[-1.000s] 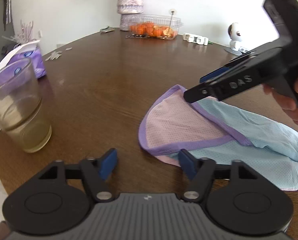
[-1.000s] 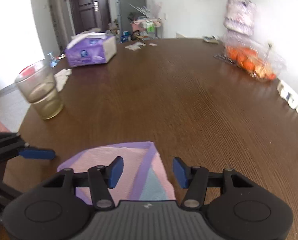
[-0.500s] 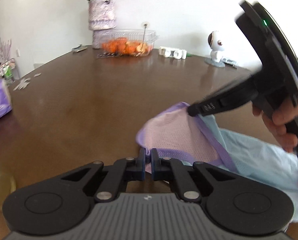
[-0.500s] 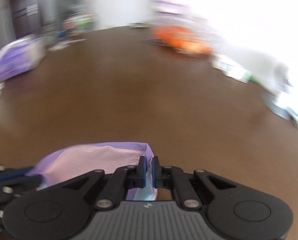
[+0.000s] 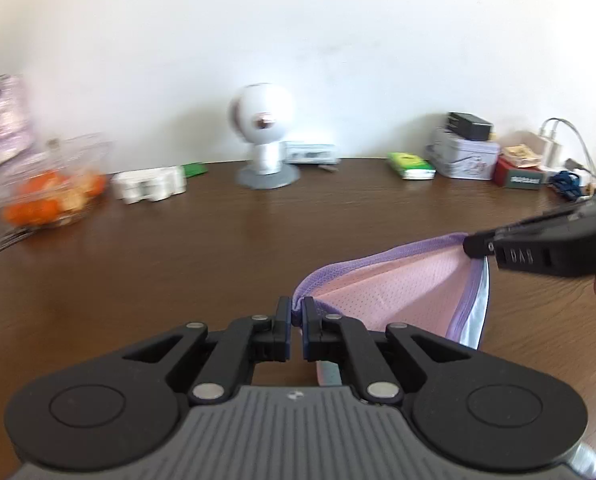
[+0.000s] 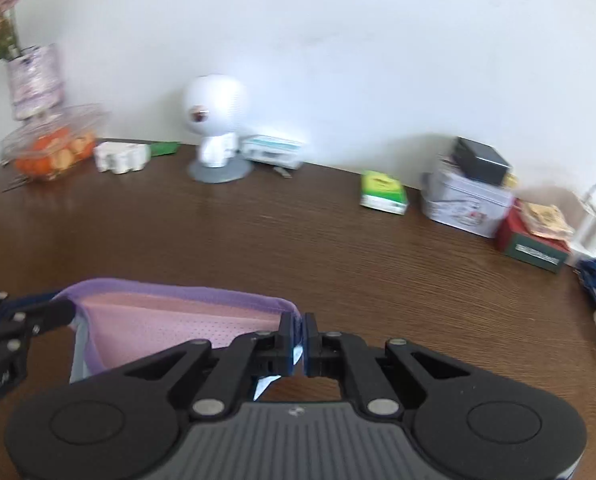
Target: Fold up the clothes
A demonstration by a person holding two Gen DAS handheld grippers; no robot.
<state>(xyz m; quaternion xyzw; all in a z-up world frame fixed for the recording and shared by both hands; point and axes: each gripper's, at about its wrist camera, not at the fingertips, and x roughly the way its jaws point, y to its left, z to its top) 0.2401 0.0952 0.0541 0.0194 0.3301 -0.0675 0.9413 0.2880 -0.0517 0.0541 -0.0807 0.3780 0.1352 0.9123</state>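
A small mesh garment, pink inside with a purple hem and pale blue outer fabric, hangs stretched between both grippers above the brown table. My left gripper is shut on one end of the purple hem. My right gripper is shut on the other end of the hem; it also shows in the left wrist view at the right. The garment shows in the right wrist view, with the left gripper at its left end. The garment's lower part is hidden behind the grippers.
Along the table's far edge by the wall stand a clear box of oranges, a vase, a white round camera, a green pack, a white tin and a red-green box.
Both grippers went from open to shut on the garment's purple hem, then lifted it off the table. Both views have swung right, from the glass and tissue box towards the wall.
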